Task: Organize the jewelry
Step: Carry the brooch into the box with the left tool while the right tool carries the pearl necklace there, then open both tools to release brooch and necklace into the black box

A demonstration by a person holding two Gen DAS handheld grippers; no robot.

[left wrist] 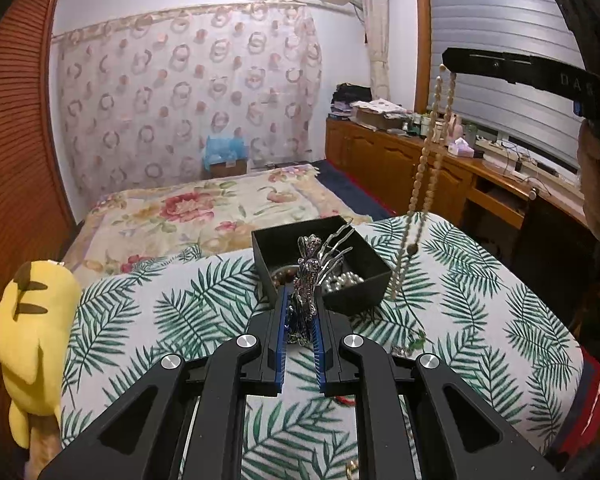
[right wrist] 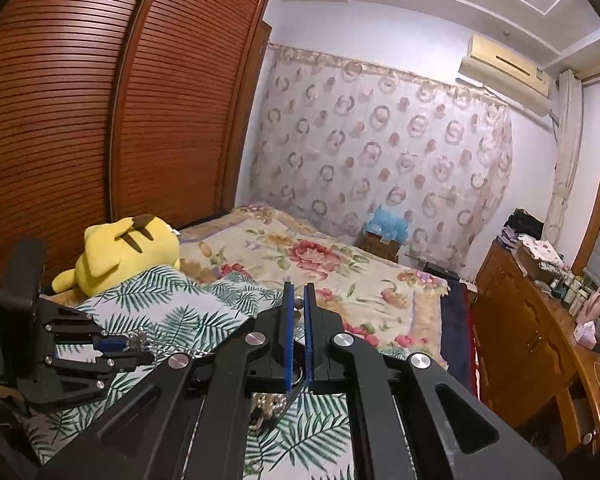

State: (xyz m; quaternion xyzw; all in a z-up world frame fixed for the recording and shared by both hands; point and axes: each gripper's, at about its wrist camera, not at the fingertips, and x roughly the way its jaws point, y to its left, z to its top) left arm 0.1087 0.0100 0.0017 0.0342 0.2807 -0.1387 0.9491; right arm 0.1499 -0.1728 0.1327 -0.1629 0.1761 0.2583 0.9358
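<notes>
Midway: my left gripper (left wrist: 300,316) clamps a silver ornament (left wrist: 308,280), my right gripper (right wrist: 299,308) a bead necklace (left wrist: 424,168); the box (left wrist: 364,280) is part-filled.

Room was evenly lit by soft, cool indoor light, with no hard shadows on the leaf-print cover (left wrist: 188,312) under the fingers. Window blind (left wrist: 500,60), up and right of the left fingers, read pale blue-grey and slightly washed out. Small glare spots sat on the silver bolts (left wrist: 247,341) behind the finger bases. Both views bent strongly at the edges: wardrobe slats (right wrist: 60,100) curved, corners went black. The left view was sharp ahead of the fingertips; the cover nearest the lens blurred. Right view was softer, grainy.
</notes>
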